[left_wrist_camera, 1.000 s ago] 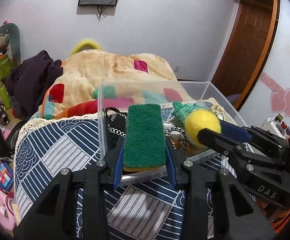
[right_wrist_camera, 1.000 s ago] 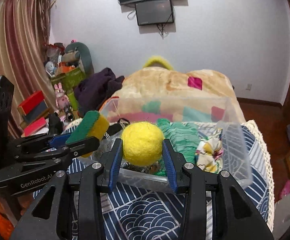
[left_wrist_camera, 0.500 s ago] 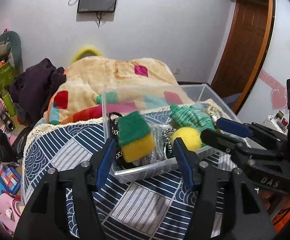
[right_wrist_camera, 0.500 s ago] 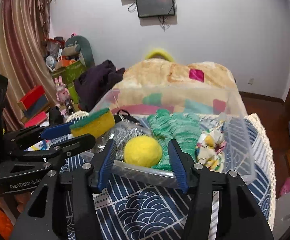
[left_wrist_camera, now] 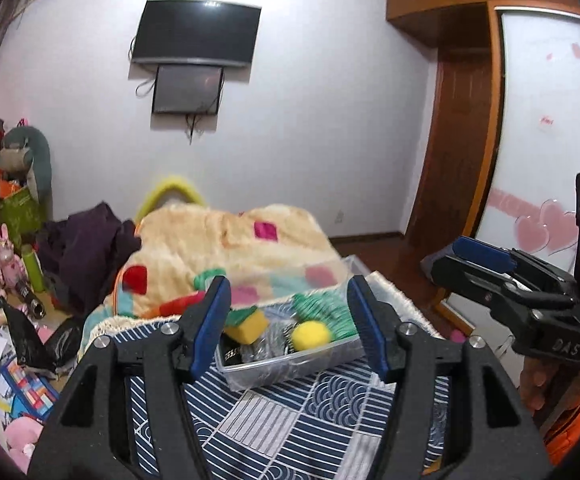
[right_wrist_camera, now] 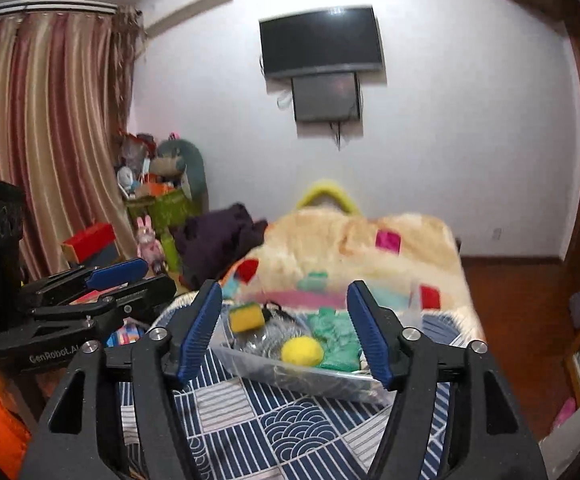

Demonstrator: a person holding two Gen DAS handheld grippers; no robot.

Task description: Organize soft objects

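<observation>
On the blue-and-white patterned cloth [left_wrist_camera: 290, 412] sits a clear plastic bin [left_wrist_camera: 290, 364] holding a yellow felt ball [left_wrist_camera: 311, 335], a green-topped yellow sponge [left_wrist_camera: 245, 323] and green knitted fabric [left_wrist_camera: 326, 308]. Left gripper [left_wrist_camera: 290, 320] and right gripper [right_wrist_camera: 285, 326] hover above, jaws wide, holding nothing.

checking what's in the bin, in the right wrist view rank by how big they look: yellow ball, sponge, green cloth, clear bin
1. clear bin
2. green cloth
3. yellow ball and sponge look about alike; the sponge lies farther back, so no ranking between them.
</observation>
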